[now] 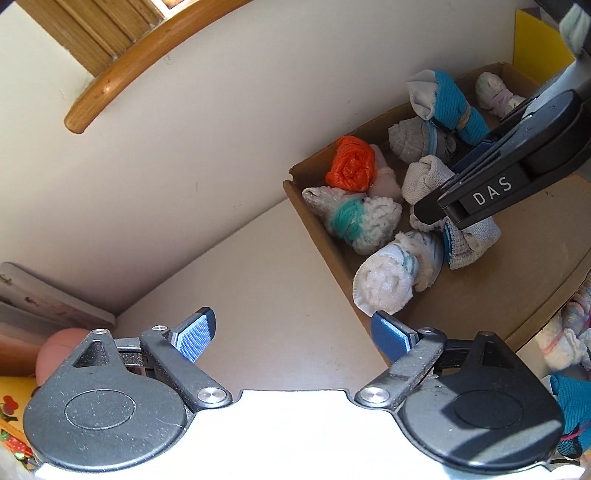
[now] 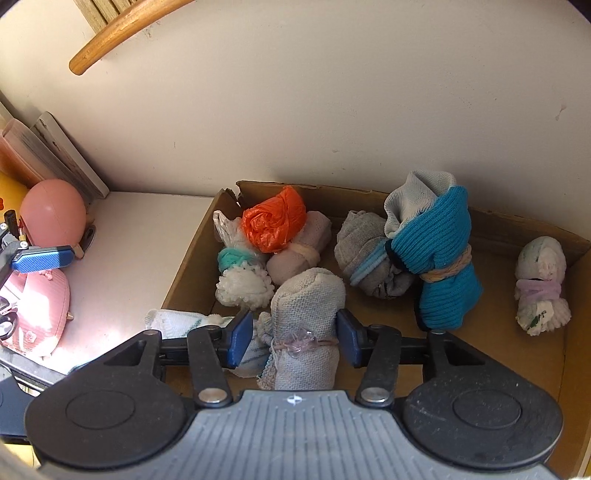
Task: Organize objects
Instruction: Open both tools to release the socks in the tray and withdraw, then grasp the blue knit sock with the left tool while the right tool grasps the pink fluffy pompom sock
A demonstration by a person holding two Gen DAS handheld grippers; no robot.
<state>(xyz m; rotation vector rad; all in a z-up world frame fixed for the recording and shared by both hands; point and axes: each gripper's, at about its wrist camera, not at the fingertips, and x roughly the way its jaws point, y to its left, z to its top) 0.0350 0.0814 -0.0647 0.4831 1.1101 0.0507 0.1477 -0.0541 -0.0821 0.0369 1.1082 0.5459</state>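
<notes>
The right gripper [image 2: 291,338] straddles the grey knitted sock roll [image 2: 304,325] lying at the near edge of the shallow brown cardboard box [image 2: 188,258]; its pads flank the roll without visibly pressing. The left gripper [image 1: 291,338] stands wide, empty, above the white desk [image 1: 258,295].

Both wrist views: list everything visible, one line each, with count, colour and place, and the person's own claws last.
cardboard box: one, brown, against the wall
sock bundles: eight in the box, mostly white, grey or pale pink; one bright blue; more outside the box
plastic bag: one, orange, crumpled, box's far left corner
wooden rail: one, curved, up on the wall
egg-shaped thing: one, pink, left of the box
books: a few, leaning at far left
left claw: open, nothing between its pads
right claw: open around a grey sock bundle, left pad clear of it
</notes>
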